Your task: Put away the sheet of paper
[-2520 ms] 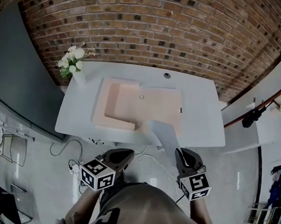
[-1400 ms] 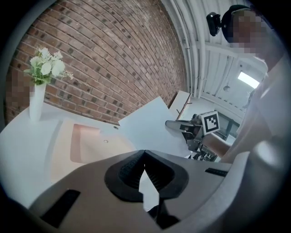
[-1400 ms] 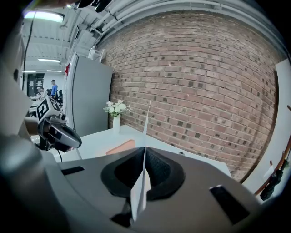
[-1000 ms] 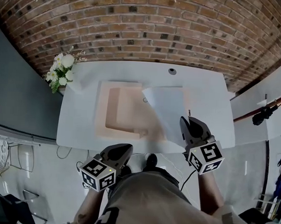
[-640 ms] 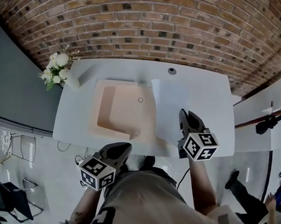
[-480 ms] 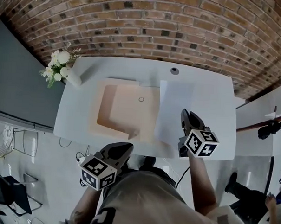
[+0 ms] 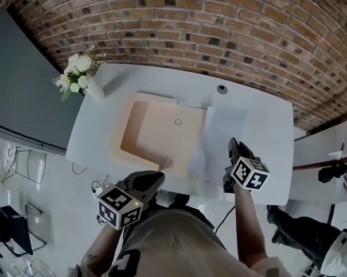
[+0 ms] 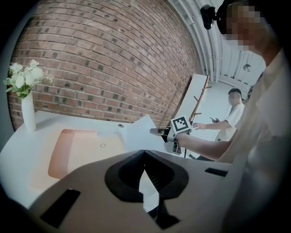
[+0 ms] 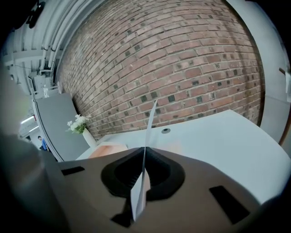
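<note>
The white sheet of paper (image 7: 218, 138) stands tilted over the right half of the white table (image 7: 266, 127), beside a peach tray (image 7: 156, 134). My right gripper (image 7: 234, 146) is shut on the sheet's near edge. In the right gripper view the sheet (image 9: 149, 123) shows edge-on, rising from between the jaws of that gripper (image 9: 144, 153). My left gripper (image 7: 153, 178) hangs in front of the table's near edge, shut on nothing. From the left gripper (image 8: 144, 155) I see the sheet (image 8: 140, 133) and the right gripper's marker cube (image 8: 180, 125).
A white vase of flowers (image 7: 83, 74) stands at the table's far left corner, and a round grommet (image 7: 222, 89) sits near the far edge. A brick wall (image 7: 184, 32) runs behind. Another person (image 8: 233, 119) stands off to the right.
The right gripper has carried the sheet from past the table's front edge up over the table's right half, and the sheet now stands more on edge. The left gripper has stayed low.
</note>
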`<state>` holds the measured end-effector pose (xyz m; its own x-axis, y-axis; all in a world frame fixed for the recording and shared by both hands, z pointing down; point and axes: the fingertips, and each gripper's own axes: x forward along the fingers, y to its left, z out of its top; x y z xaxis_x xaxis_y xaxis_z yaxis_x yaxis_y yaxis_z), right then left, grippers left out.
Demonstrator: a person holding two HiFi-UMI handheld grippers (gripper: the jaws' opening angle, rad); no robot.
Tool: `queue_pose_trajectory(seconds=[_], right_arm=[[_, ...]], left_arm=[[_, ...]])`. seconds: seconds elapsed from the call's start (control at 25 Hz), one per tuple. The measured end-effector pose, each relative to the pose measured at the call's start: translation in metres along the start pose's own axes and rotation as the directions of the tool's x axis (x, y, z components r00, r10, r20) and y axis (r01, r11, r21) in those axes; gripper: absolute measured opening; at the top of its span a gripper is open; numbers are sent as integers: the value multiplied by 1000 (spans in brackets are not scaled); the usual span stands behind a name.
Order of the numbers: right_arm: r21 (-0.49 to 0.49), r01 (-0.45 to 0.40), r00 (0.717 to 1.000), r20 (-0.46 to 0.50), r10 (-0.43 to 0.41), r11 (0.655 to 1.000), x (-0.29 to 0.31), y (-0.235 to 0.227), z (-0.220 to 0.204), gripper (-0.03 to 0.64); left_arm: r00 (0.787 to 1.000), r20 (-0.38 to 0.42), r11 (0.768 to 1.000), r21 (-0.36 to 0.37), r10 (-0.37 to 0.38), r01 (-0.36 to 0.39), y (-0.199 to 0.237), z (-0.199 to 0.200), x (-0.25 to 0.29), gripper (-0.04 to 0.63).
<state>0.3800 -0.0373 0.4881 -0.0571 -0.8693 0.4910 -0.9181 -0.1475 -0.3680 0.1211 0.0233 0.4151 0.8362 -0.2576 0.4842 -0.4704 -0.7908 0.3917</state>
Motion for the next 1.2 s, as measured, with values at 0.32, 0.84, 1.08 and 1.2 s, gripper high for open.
queue_pose_trajectory(seconds=[0.32,0.84,1.08,1.2], right_arm=[[4,79,996,-32,-79,997,12,10,-10,23],[28,121,992,-50,-119,992,27,47,-11,23],[56,98,994,-53,-95,994,32,54,-6,24],[85,60,997,-60,-56,995,35,64,-7,23]], left_arm=[[999,24,999,7,-40,40,43,12,-19,15],[1000,23,1000,-25,-17,18,117,8,-56,15],[999,34,999,-42,6,-5,136,7,-67,15],[999,41,998,-55,19,-17,140,7,-70,15]])
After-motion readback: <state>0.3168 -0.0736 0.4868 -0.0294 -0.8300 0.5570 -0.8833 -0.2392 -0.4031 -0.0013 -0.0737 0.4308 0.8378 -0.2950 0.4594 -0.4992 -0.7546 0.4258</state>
